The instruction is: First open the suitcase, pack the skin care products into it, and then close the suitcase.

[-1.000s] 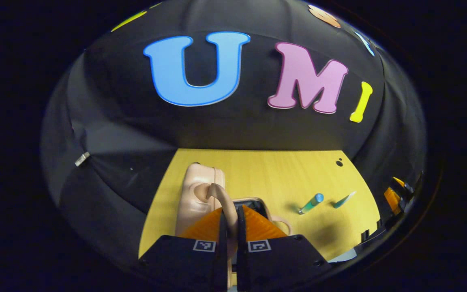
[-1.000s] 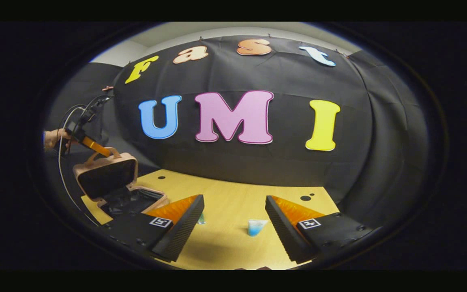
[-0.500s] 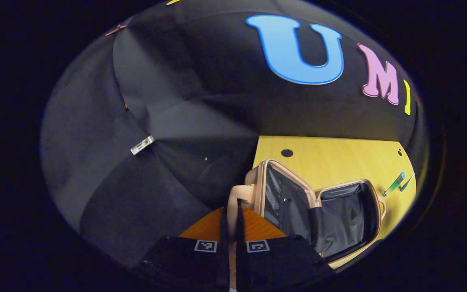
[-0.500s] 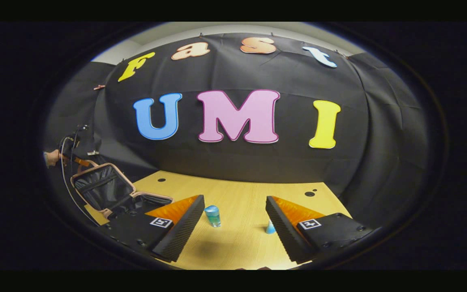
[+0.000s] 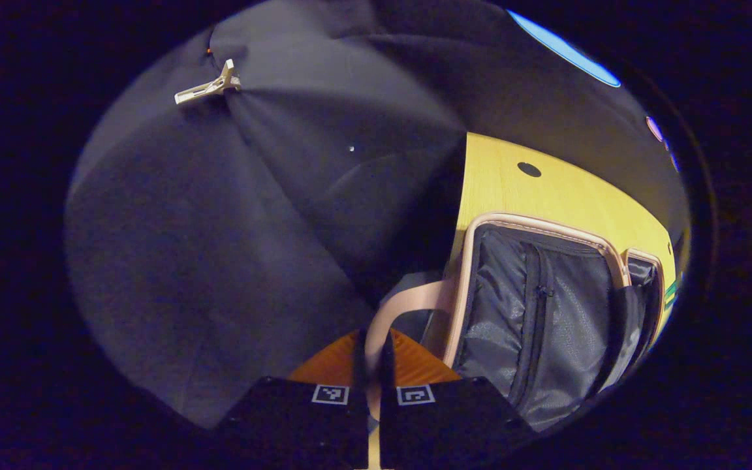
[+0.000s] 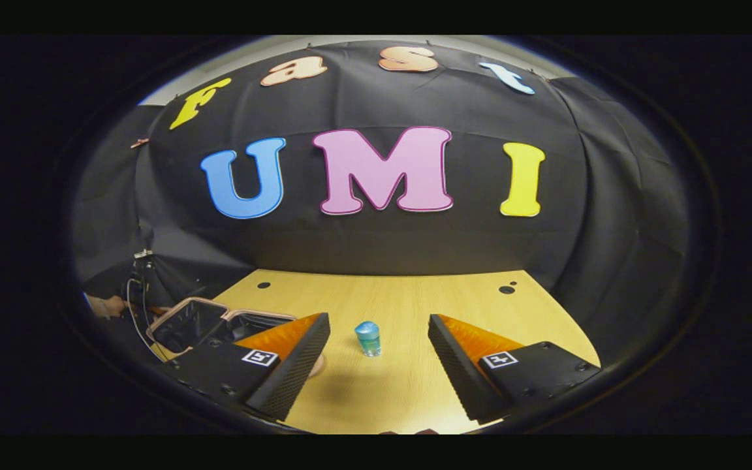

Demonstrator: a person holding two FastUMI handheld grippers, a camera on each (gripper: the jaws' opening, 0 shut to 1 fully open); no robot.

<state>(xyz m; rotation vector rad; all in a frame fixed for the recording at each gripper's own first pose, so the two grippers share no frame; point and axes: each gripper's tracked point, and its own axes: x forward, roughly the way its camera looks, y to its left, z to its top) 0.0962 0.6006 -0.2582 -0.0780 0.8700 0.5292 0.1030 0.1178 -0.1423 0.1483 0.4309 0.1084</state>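
Observation:
The pink suitcase (image 5: 532,228) lies open on the wooden table (image 5: 565,192), its dark lining (image 5: 532,313) facing up. My left gripper (image 5: 371,356) is shut on the suitcase's pink handle (image 5: 408,303) at the table's left edge. In the right gripper view the open suitcase (image 6: 187,316) lies at far left, with a hand (image 6: 107,305) beside it. My right gripper (image 6: 376,356) hangs open above the table (image 6: 402,385). A blue-green skin care tube (image 6: 368,338) lies end-on between its fingers, farther off.
Black cloth walls close the booth behind and to the left of the table. A white clip (image 5: 209,88) hangs on the cloth at upper left. Small dark holes (image 6: 505,289) mark the tabletop's far corners.
The left gripper has swung the suitcase lid down flat by its handle, so the case now lies fully open. The right gripper has shifted so the tube sits centred between its fingers.

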